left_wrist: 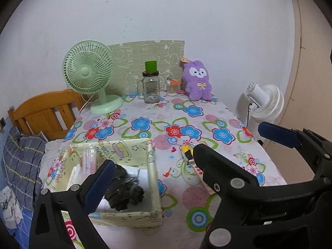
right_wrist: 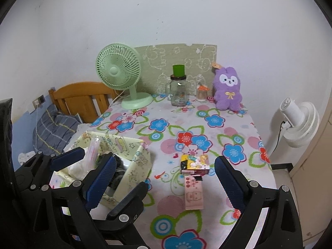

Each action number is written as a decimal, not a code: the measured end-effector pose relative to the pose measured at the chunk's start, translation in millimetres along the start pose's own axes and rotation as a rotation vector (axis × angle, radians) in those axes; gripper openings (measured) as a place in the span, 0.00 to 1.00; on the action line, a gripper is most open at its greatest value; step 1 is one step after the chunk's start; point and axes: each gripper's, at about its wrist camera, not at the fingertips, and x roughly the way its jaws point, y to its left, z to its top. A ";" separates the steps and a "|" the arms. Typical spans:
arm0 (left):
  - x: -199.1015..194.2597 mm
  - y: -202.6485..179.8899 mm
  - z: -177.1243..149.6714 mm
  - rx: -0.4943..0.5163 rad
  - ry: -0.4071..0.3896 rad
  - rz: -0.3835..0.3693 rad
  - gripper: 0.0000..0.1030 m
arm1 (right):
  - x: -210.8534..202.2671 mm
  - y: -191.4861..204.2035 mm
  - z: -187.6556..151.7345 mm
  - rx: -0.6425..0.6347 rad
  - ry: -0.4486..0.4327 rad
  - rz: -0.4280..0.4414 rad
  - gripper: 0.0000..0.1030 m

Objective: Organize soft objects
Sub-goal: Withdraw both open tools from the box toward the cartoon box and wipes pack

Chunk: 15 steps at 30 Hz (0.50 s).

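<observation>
Both grippers, left (left_wrist: 151,157) and right (right_wrist: 164,168), are being held open and empty, so the plush rabbit (right_wrist: 227,88) at the table's (right_wrist: 257,132) far edge is risking being knocked off.

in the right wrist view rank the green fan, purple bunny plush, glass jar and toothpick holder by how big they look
1. green fan
2. purple bunny plush
3. glass jar, green cup on top included
4. toothpick holder

All four stand along the far edge of the table, so nearness to the camera hardly skews the order.

Your left tongs (left_wrist: 155,161) hang wide apart, gripping nothing. Your right tongs (right_wrist: 164,170) are spread too and empty; the left pair sits just beside them, lower left.
</observation>
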 end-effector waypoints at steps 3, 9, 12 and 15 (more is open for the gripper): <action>1.8 -7.1 1.4 0.010 -0.003 -0.008 1.00 | -2.0 -7.7 -0.5 0.005 -0.004 -0.011 0.94; 8.6 -22.9 3.7 0.030 -0.003 -0.009 1.00 | -2.5 -23.6 -2.6 0.018 -0.011 -0.027 0.94; 12.8 -30.0 4.9 0.038 -0.002 -0.010 1.00 | -2.0 -32.0 -4.7 0.029 -0.012 -0.035 0.94; 18.2 -38.4 5.9 0.044 0.003 -0.011 1.00 | -0.4 -41.1 -6.4 0.037 -0.009 -0.042 0.94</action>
